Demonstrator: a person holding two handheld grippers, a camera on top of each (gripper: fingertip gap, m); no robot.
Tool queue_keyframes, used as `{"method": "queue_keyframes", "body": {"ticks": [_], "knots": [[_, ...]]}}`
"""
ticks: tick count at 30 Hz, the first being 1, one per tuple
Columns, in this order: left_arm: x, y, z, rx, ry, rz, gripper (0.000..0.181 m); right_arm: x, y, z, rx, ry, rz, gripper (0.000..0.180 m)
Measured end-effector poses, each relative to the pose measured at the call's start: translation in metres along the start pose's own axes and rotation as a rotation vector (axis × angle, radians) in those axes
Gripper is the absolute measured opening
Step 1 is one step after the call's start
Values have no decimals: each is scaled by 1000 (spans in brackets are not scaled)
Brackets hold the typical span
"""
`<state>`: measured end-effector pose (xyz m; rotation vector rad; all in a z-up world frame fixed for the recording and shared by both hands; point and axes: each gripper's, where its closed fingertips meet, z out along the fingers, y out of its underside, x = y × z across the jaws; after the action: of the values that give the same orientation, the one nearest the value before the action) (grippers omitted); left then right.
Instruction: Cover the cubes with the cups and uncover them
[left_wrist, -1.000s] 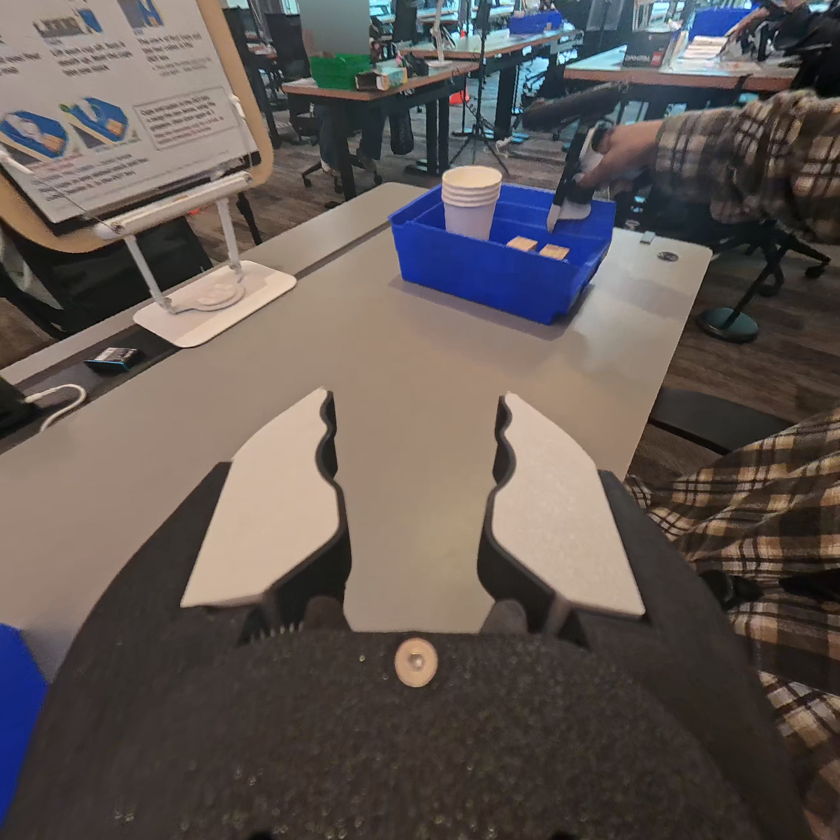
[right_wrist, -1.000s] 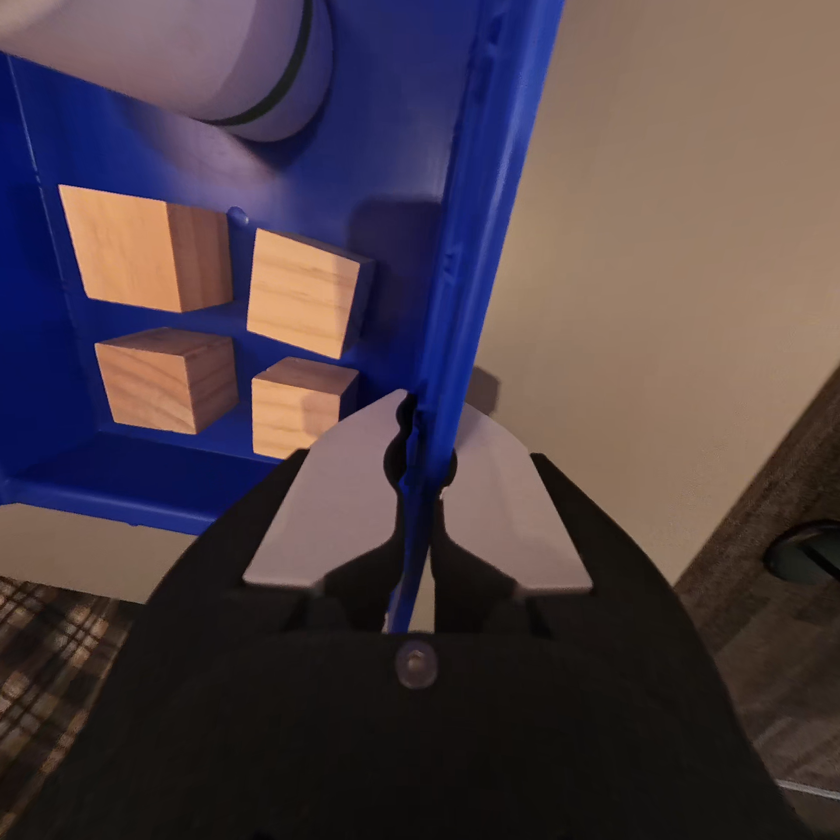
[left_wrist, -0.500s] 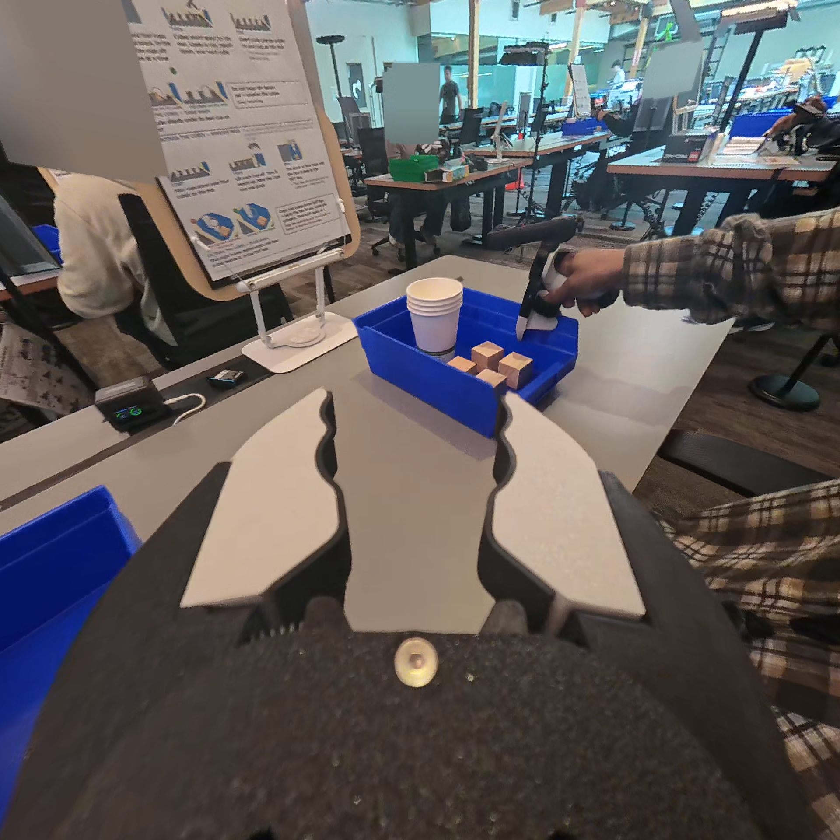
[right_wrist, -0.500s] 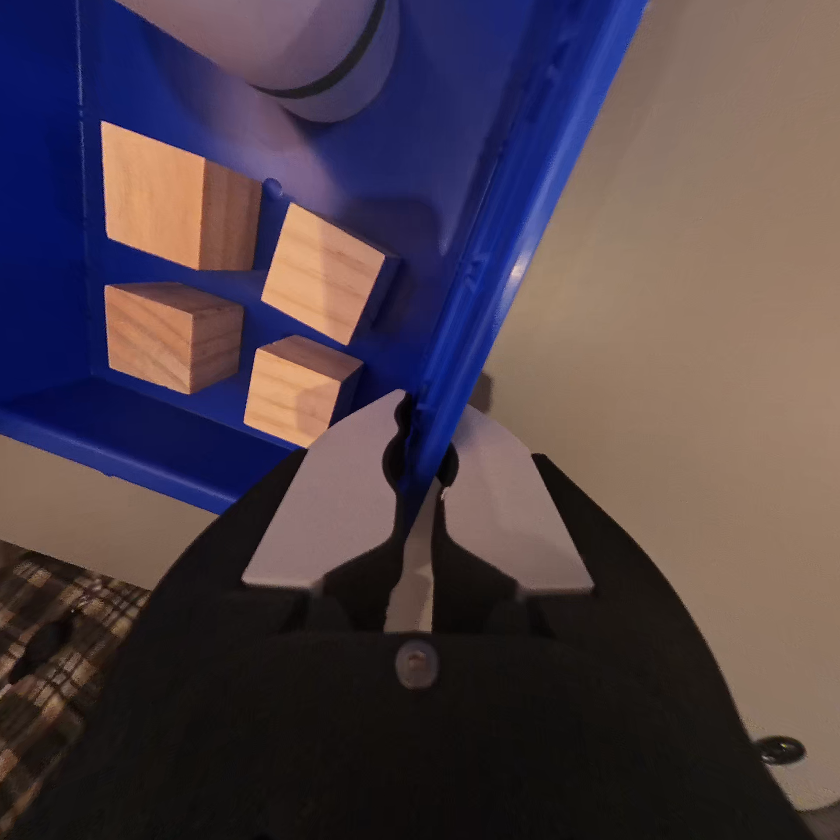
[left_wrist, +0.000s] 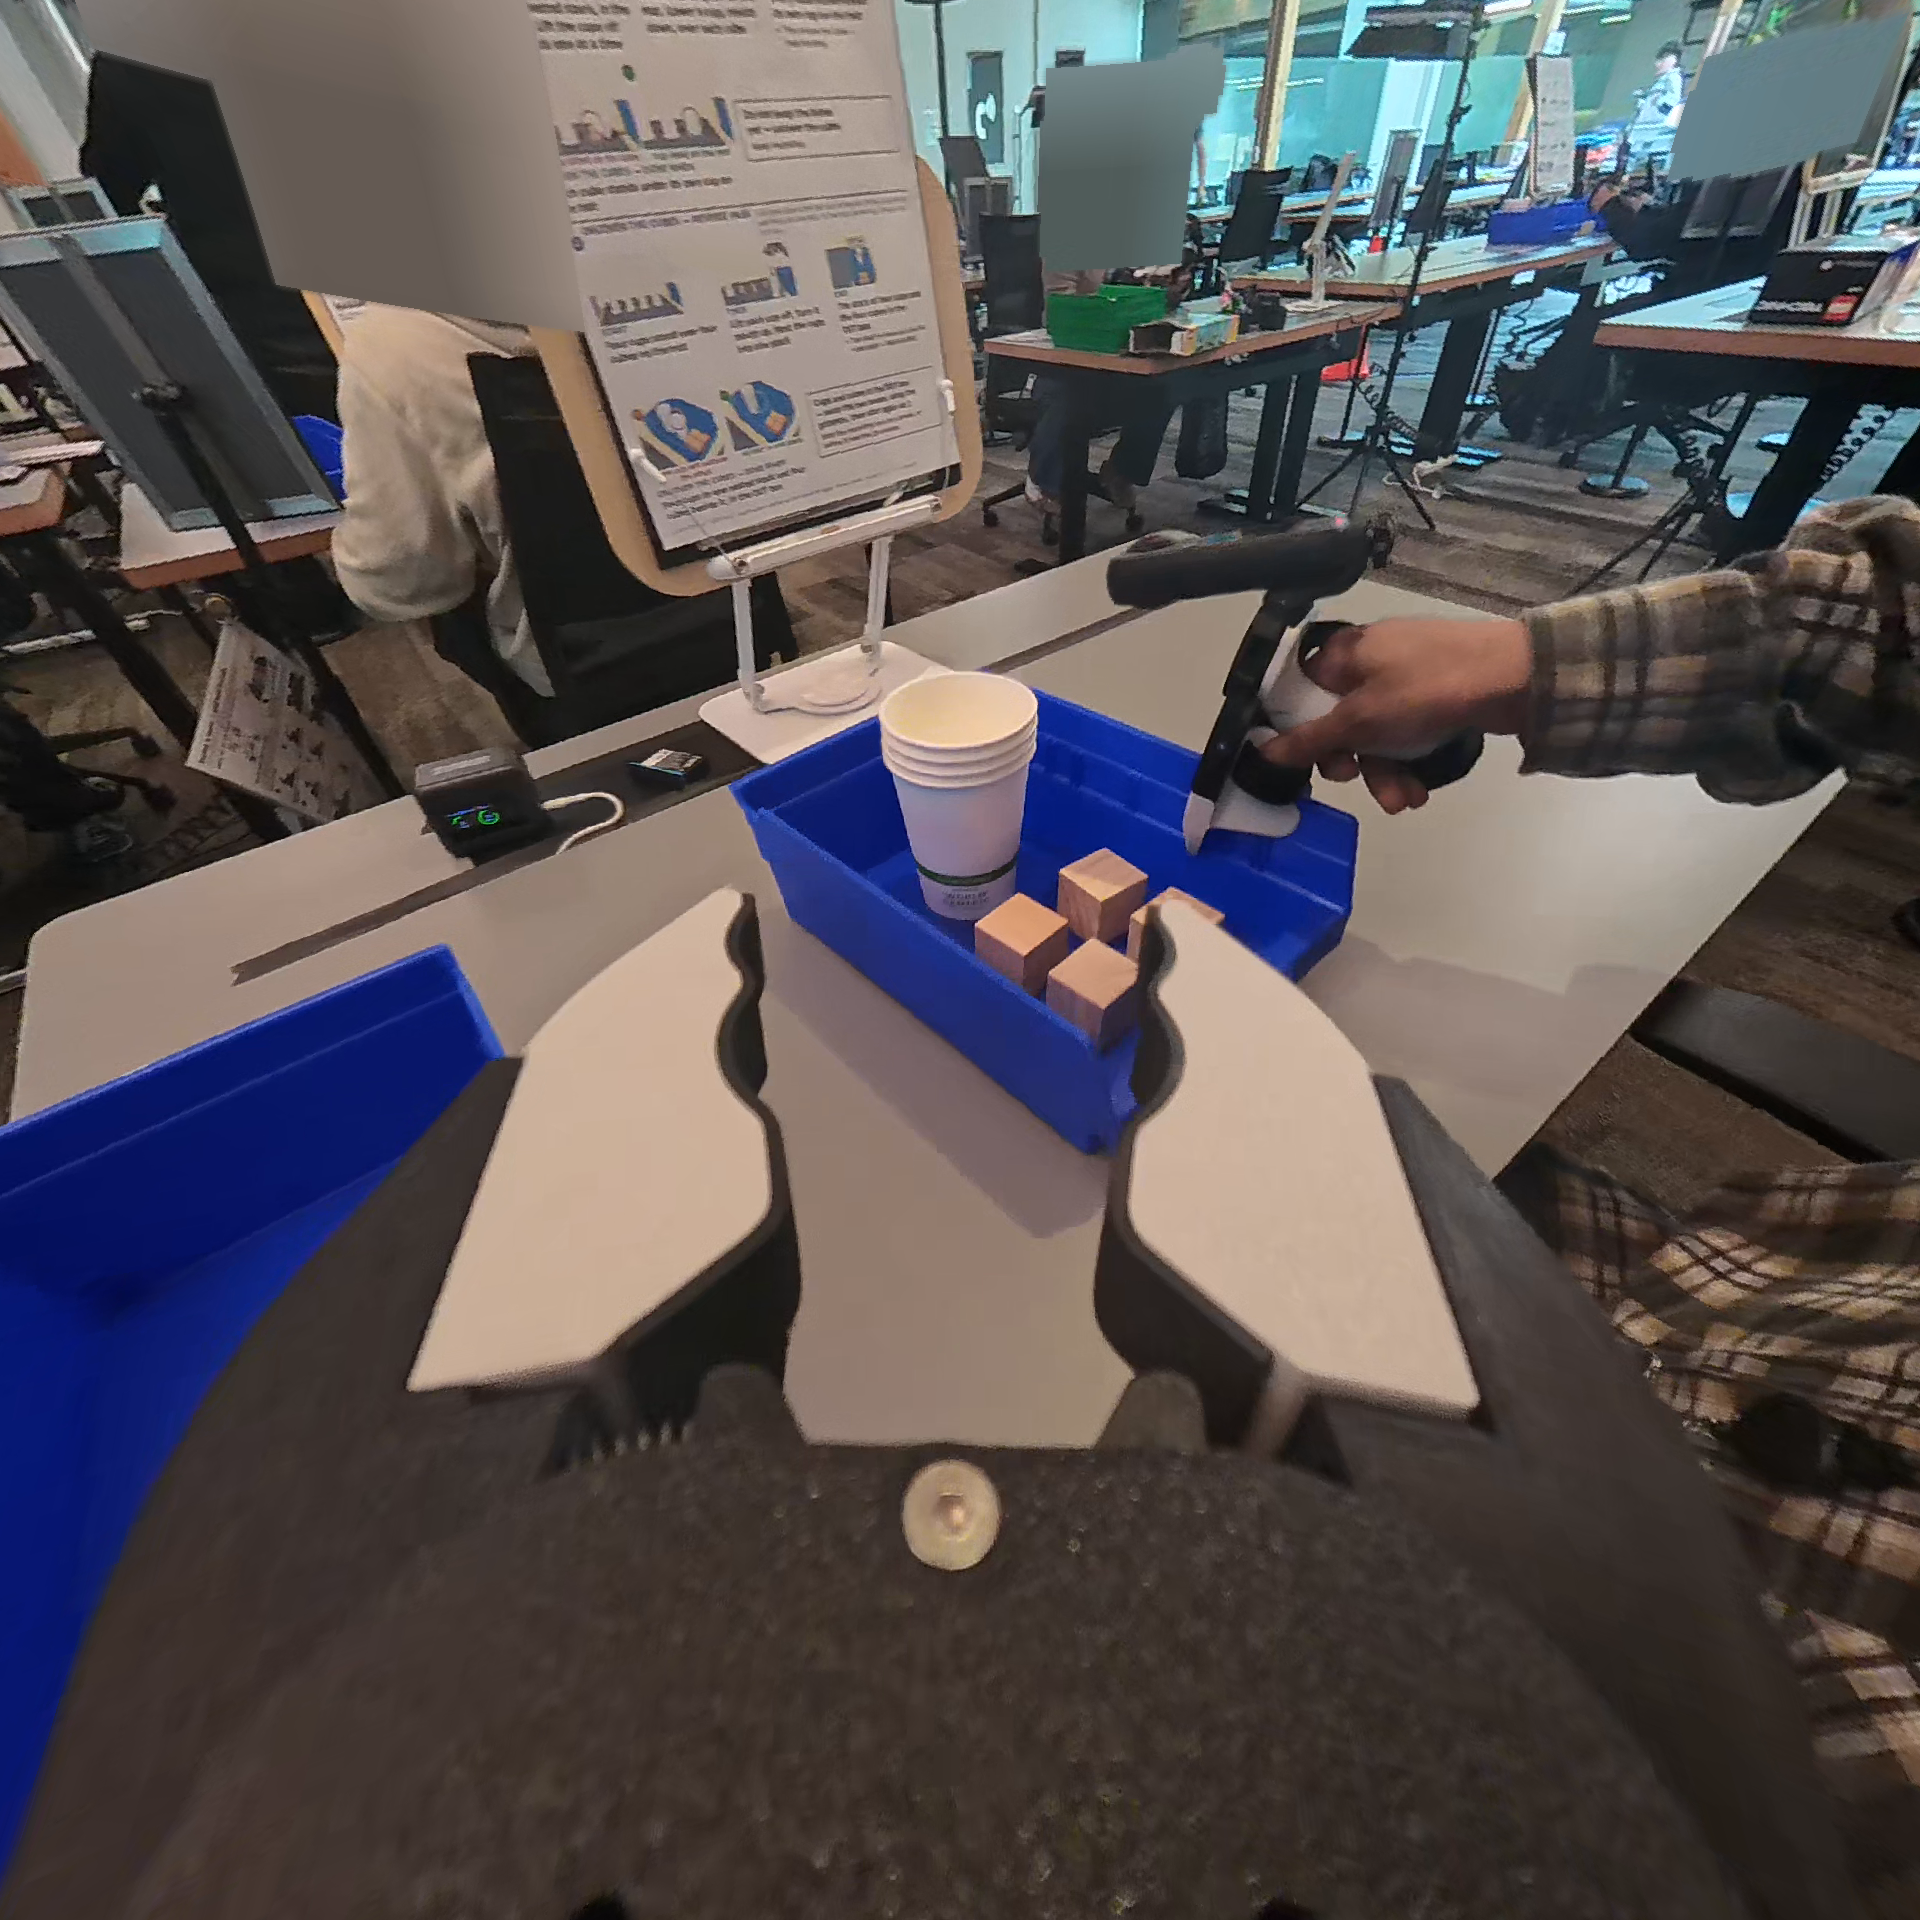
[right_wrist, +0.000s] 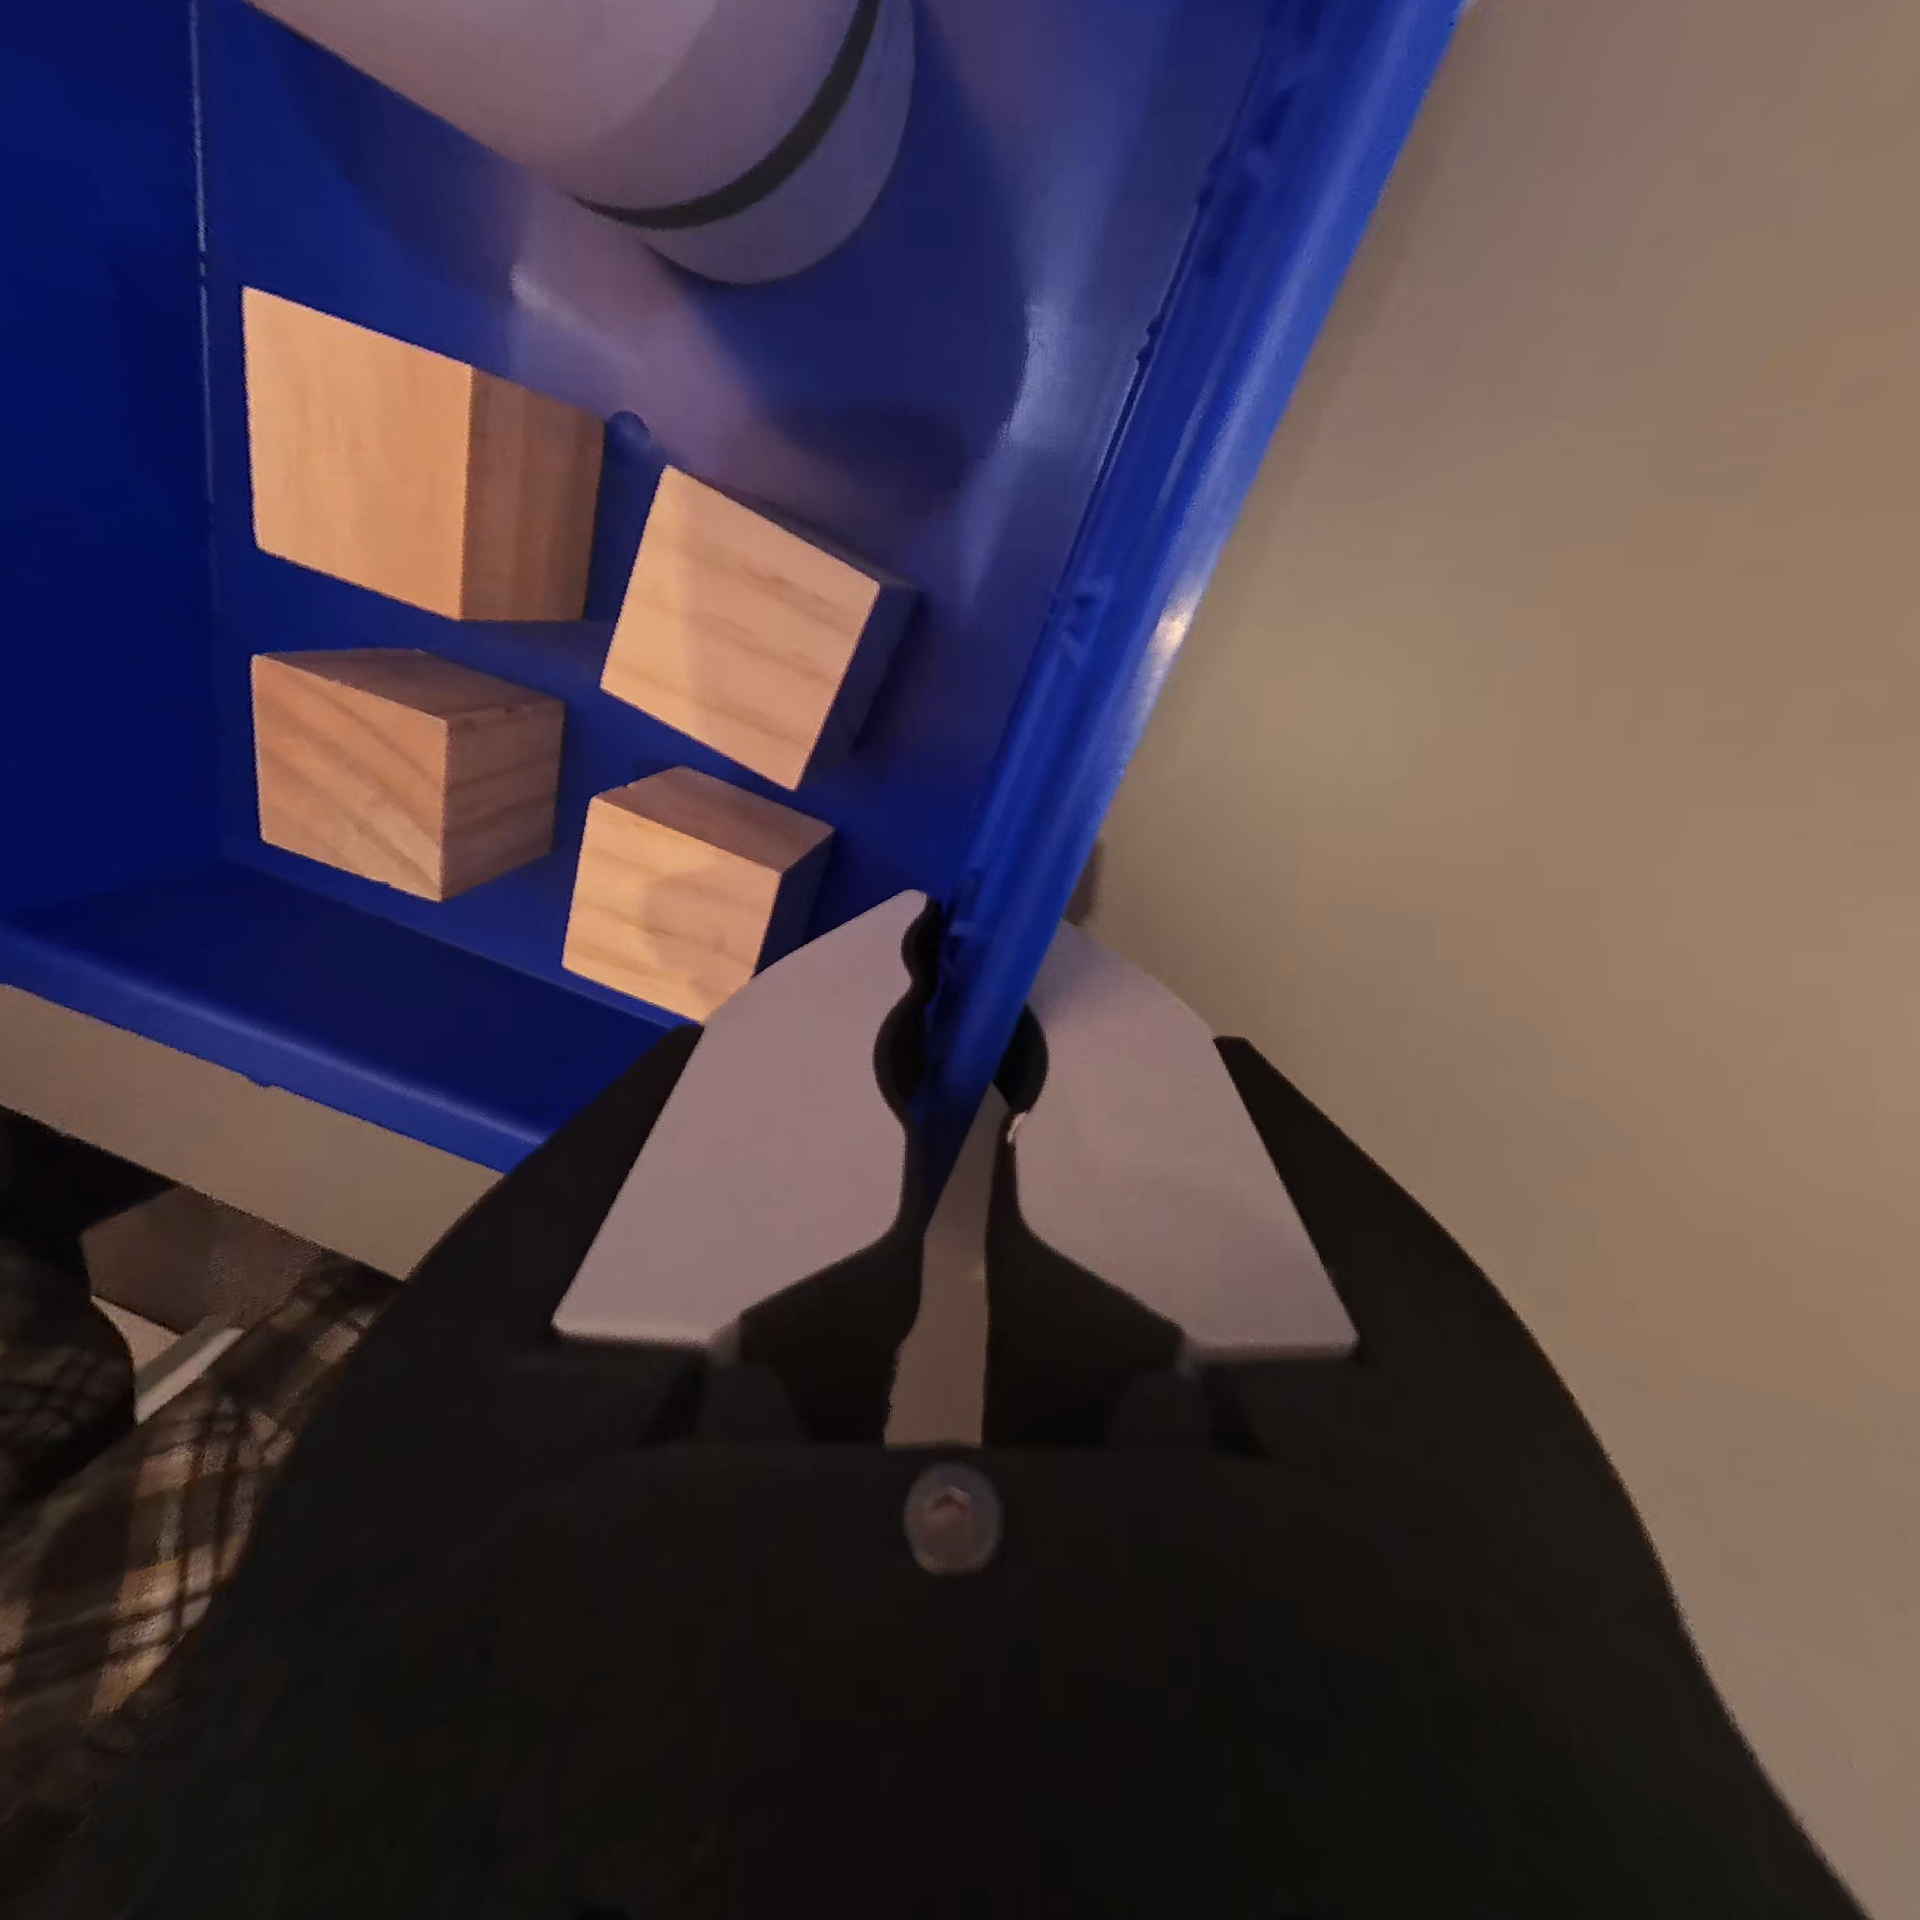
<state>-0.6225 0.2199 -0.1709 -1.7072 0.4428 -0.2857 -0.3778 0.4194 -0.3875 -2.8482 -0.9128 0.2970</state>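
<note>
A blue bin stands on the grey table. It holds a stack of white paper cups and several wooden cubes. In the right wrist view the cubes lie on the bin floor beside the cup stack. My right gripper is shut on the bin's side wall; it also shows in the left wrist view at the bin's far rim. My left gripper is open and empty, held above the table in front of the bin.
A second blue bin sits at the left, close to my left gripper. A stand with an instruction sheet, a small black device with a cable and a small dark item are at the table's far edge. The table's right edge is near.
My right gripper has dragged the bin with cups and cubes nearer and turned it. My left gripper has pulled back and tilted up, so the second blue bin has come into view.
</note>
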Motion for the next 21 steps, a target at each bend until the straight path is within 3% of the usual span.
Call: {"method": "queue_keyframes", "body": {"ticks": [12, 21], "knots": [[-14, 1, -5, 22, -27, -35, 68, -92, -10, 15, -20, -17, 10, 7], [-16, -1, -9, 33, -32, -37, 68, -131, -14, 22, -28, -35, 21, 7]]}}
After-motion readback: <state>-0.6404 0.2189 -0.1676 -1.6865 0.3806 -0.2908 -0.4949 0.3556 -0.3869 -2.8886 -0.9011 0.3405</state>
